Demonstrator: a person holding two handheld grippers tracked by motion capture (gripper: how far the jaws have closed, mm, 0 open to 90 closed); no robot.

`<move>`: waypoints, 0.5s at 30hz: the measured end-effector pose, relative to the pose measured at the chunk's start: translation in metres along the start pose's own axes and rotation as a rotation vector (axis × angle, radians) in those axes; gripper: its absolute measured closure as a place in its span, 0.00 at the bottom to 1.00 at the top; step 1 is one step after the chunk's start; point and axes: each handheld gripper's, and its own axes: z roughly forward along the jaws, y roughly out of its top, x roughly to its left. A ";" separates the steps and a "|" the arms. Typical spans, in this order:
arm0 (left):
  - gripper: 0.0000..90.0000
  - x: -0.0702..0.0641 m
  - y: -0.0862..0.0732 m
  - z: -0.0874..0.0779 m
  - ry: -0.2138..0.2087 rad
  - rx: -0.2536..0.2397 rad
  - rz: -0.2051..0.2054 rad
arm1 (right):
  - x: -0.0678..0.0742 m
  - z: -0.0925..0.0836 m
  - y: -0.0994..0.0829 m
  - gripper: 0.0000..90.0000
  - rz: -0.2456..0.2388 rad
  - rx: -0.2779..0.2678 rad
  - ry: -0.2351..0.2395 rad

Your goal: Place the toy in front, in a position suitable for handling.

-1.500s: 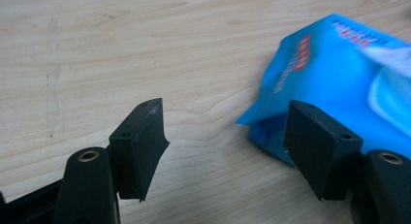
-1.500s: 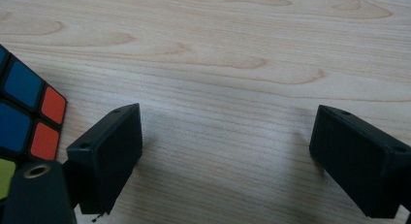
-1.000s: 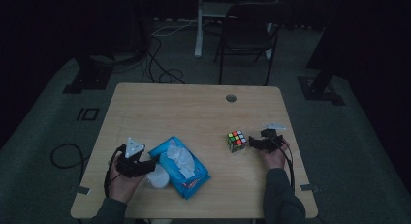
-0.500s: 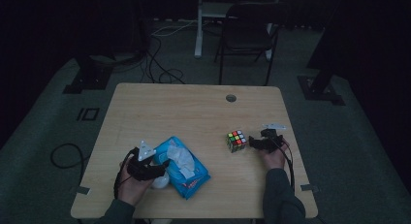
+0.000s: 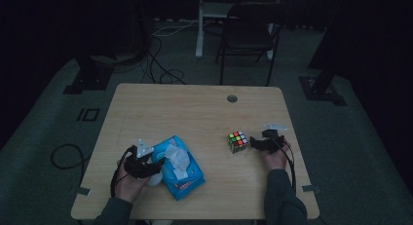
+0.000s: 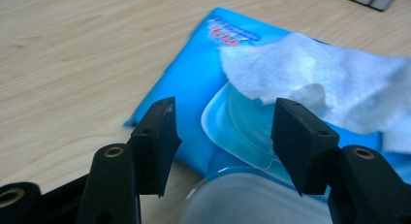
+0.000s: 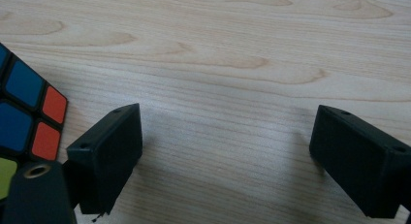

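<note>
blue wipes pack (image 5: 178, 167) lies at table's (image 5: 195, 113) near-left edge, tissue (image 6: 329, 88) protruding. left gripper (image 6: 223, 136) just closing, jaws apart, clamping nothing; advise pinching tissue only. right gripper (image 7: 228, 156) wide open, empty, beside cube (image 5: 237, 141).

Dim room: wooden table (image 5: 195, 108), dark chair (image 5: 251, 28) behind, cables (image 5: 160, 64) across grey floor (image 5: 53, 113).
</note>
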 end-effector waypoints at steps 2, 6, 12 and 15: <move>0.49 0.008 0.000 0.001 0.006 -0.001 -0.009 | 0.000 0.000 0.000 0.13 0.000 0.000 0.000; 0.50 0.020 0.003 0.004 0.046 -0.001 -0.001 | 0.000 0.000 0.000 0.13 0.000 0.000 0.000; 0.51 0.038 0.008 0.012 0.102 -0.001 0.007 | 0.000 0.000 0.000 0.13 0.000 0.000 0.000; 0.52 0.046 0.011 0.017 0.103 0.003 0.013 | 0.000 0.000 0.000 0.13 0.000 0.000 0.000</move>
